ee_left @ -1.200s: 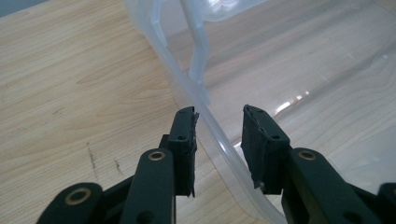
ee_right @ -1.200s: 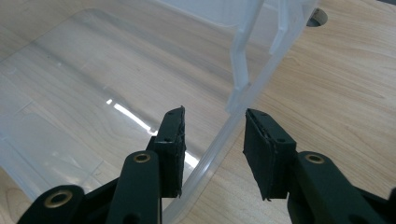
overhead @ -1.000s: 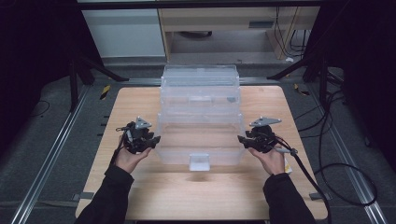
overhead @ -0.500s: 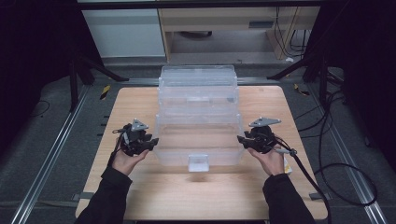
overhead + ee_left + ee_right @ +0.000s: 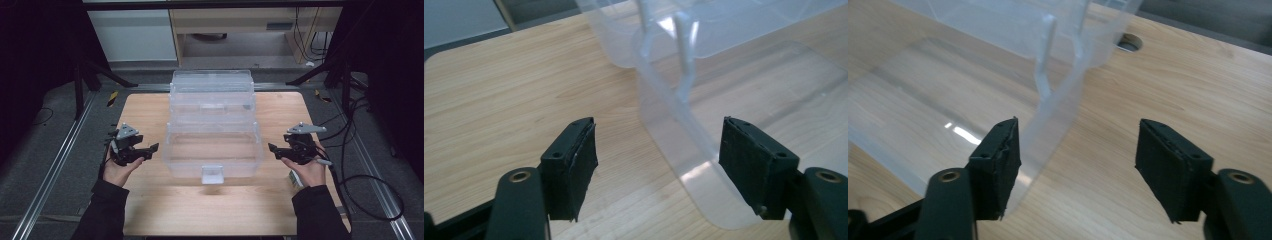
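A clear plastic tiered box (image 5: 212, 127) stands open in stepped trays on the middle of the wooden table, with a small latch tab (image 5: 212, 173) at its front. My left gripper (image 5: 150, 150) is open just left of the lowest tray. In the left gripper view the tray's side wall (image 5: 674, 125) stands between the black jaws. My right gripper (image 5: 274, 148) is open at the tray's right side. In the right gripper view the opposite wall (image 5: 1058, 115) passes between the jaws, close to the left pad (image 5: 1000, 160).
The wooden table (image 5: 150, 107) has a round hole (image 5: 1129, 42) near the box in the right gripper view. Cables (image 5: 370, 180) trail off the right edge. Metal rails (image 5: 55, 165) run along both sides. A cabinet (image 5: 230, 30) stands beyond the far edge.
Both hands have moved slightly toward me and inward along the lowest tray's sides. The box has not visibly moved.
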The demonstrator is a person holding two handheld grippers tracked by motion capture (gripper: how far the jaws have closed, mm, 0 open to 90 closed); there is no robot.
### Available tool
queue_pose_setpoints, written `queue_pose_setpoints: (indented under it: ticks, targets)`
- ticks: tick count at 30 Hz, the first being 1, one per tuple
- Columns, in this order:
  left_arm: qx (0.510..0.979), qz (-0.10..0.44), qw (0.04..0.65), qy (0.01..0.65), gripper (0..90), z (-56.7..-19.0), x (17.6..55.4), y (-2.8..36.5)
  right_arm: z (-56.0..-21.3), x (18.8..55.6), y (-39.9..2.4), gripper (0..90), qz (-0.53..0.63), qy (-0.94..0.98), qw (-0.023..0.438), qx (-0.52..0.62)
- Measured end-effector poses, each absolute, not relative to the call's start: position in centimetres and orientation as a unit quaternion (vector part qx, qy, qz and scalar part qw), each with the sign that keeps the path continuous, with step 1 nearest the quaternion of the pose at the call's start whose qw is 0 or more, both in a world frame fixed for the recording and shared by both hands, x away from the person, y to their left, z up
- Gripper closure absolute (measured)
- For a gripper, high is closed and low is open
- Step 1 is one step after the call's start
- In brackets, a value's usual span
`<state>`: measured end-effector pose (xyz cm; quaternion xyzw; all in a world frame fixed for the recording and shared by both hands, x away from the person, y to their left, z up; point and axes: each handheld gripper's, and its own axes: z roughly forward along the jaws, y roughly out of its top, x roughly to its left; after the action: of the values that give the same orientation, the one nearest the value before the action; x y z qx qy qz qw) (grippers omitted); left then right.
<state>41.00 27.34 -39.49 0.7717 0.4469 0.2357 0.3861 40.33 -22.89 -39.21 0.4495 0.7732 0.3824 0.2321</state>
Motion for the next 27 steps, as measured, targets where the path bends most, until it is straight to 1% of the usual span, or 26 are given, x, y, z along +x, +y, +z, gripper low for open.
queue_pose_setpoints:
  ticks: [4, 7, 10, 16, 22, 27]
  targets:
    - [0.768, 0.247, 0.370, 0.460, 28.3, -40.3, 41.2, 28.4, -39.5, 39.3, -24.2, 28.8, 0.373, 0.774, 0.227, 0.459]
    - [0.766, 0.247, 0.365, 0.468, 27.2, -40.7, 41.3, 28.8, -39.6, 38.9, -24.8, 27.9, 0.364, 0.772, 0.230, 0.468]
    - [0.763, 0.243, 0.359, 0.480, 26.3, -41.4, 41.6, 29.5, -39.9, 38.4, -25.6, 24.3, 0.351, 0.764, 0.233, 0.488]
    - [0.762, 0.236, 0.350, 0.490, 25.6, -42.0, 41.8, 29.8, -40.7, 37.3, -26.4, 20.2, 0.331, 0.764, 0.240, 0.498]
    - [0.768, 0.234, 0.344, 0.487, 24.6, -42.5, 41.9, 29.6, -41.6, 36.0, -27.4, 19.6, 0.320, 0.761, 0.235, 0.513]
    - [0.771, 0.231, 0.338, 0.488, 24.4, -42.7, 42.0, 29.6, -42.2, 35.8, -27.8, 19.5, 0.309, 0.762, 0.227, 0.523]
